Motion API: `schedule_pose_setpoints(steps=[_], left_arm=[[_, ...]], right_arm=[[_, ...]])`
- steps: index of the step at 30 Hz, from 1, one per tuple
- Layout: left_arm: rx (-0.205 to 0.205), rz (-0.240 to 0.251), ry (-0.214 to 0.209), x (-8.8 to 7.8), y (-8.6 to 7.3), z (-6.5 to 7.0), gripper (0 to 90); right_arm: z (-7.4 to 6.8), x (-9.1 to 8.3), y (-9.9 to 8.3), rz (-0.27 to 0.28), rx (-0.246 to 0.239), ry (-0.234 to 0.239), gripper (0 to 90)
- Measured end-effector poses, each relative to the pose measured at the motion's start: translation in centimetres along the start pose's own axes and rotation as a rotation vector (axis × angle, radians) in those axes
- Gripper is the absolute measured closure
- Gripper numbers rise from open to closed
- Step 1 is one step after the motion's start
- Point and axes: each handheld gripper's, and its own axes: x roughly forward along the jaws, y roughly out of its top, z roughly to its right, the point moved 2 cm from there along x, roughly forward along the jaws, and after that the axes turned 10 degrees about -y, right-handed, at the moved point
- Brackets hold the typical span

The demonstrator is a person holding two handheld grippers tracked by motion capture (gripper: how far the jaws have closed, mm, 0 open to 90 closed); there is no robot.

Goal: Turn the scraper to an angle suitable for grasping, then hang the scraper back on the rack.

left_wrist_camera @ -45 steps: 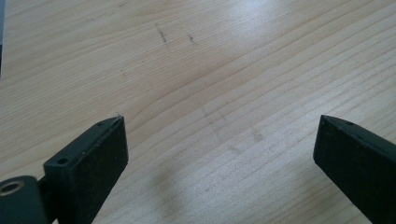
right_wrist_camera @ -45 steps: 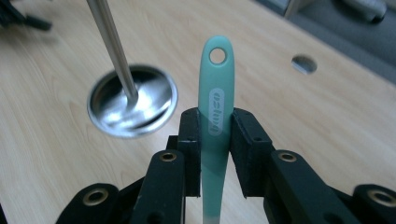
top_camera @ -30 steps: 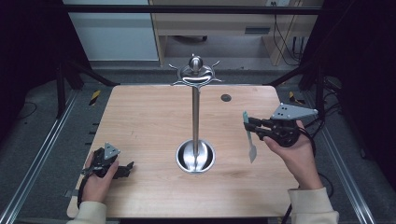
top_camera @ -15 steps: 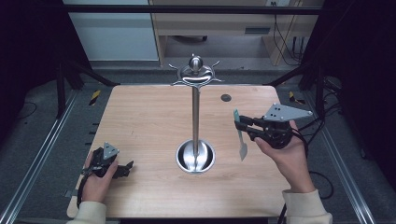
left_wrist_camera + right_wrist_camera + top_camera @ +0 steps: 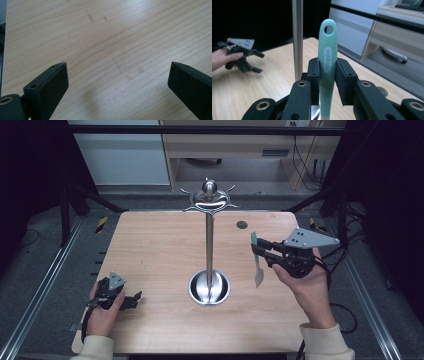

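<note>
One camera hangs above the person's side and looks forward and down over the whole pale wooden worktop, with the tall polished steel stand at its middle. The camera on the left hand-held gripper sits very near the boards, facing down at bare wood grain. The camera on the right hand-held gripper rides higher and looks level across the worktop; it shares the steel stand and the left hand-held gripper with the high view.

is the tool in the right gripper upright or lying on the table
Upright. The right gripper clamps the mint-handled tool above the table, its hanging hole on top and its blade pointing down.
</note>
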Motion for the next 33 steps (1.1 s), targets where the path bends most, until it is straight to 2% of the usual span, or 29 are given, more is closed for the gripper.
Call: schedule_pose_setpoints(steps=[11,17,28,33], left_arm=[[0.000,0.000,0.000,0.1,0.0,0.0,2.9],[-0.003,0.001,-0.001,0.0,-0.1,0.0,2.9],[0.000,-0.001,-0.003,0.0,0.0,0.0,2.9],[0.000,0.000,-0.001,0.0,0.0,0.0,2.9]], right_arm=[[-1.1,-1.0,3.0,0.064,-0.022,0.009,74.5],[-1.2,-0.5,3.5,0.037,-0.060,-0.015,74.5],[-0.9,-0.1,3.8,0.025,-0.054,-0.010,74.5],[-0.8,-0.4,4.9,0.049,-0.043,0.001,74.5]])
